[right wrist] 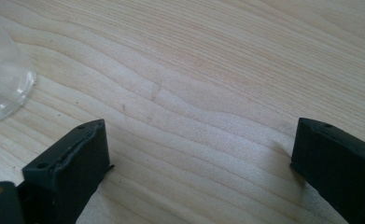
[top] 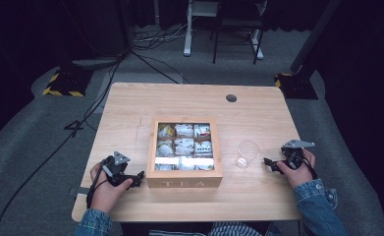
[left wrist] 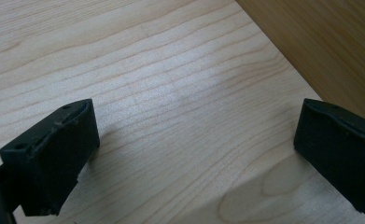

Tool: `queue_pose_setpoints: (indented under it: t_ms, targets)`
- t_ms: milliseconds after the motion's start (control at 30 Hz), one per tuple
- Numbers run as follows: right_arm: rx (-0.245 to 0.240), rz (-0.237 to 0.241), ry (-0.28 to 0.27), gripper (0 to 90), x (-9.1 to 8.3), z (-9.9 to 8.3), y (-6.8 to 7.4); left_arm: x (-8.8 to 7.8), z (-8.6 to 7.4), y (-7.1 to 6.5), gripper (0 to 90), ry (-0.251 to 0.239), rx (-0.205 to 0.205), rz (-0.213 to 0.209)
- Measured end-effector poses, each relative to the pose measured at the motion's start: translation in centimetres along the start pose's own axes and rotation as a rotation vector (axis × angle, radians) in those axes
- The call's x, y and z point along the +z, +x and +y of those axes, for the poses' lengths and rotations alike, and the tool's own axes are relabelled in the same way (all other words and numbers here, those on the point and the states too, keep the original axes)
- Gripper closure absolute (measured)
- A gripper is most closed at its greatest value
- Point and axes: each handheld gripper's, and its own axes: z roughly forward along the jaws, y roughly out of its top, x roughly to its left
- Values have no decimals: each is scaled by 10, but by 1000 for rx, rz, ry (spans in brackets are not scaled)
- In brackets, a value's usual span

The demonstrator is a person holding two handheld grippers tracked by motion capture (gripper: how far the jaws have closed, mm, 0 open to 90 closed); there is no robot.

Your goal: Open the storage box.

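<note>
The wooden tea box (top: pixel 184 182) sits mid-table with tea bags inside. The glass (top: pixel 247 153) stands at its 3 o'clock. The left gripper (top: pixel 139 176), at the box's 9 o'clock, and the right gripper (top: pixel 269 162), beside the glass, gape wide, holding nothing.

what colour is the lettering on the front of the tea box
White, on the light wooden tea box; the high view shows it best.
</note>
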Motion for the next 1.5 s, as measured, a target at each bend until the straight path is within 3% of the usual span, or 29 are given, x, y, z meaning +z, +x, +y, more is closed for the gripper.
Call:
queue_pose_setpoints:
  t_ms: [133, 267, 333, 433, 533, 733, 1167, 1500]
  targets:
    - [0, 0, 0, 44, 0, 0, 0, 0, 0, 0, 6, -2, -4, 7]
    - [0, 0, 0, 44, 0, 0, 0, -2, 0, 2, 98, -29, -11, 12]
    - [0, 0, 0, 44, 0, 0, 0, -3, 1, 3, 167, -24, -12, 16]
    - [0, 0, 0, 44, 0, 0, 0, -6, 3, 3, 189, -11, 2, 37]
    - [0, 0, -1, 44, 0, 0, 0, -13, 9, 1, 255, -19, 21, 54]
    - [0, 0, 0, 44, 0, 0, 0, -34, 16, -2, 261, -59, 1, 51]
    - [0, 0, 0, 44, 0, 0, 0, -73, 12, -12, 268, -143, -27, -12]
    - [0, 0, 0, 44, 0, 0, 0, -84, 18, -36, 247, -191, 28, -62]
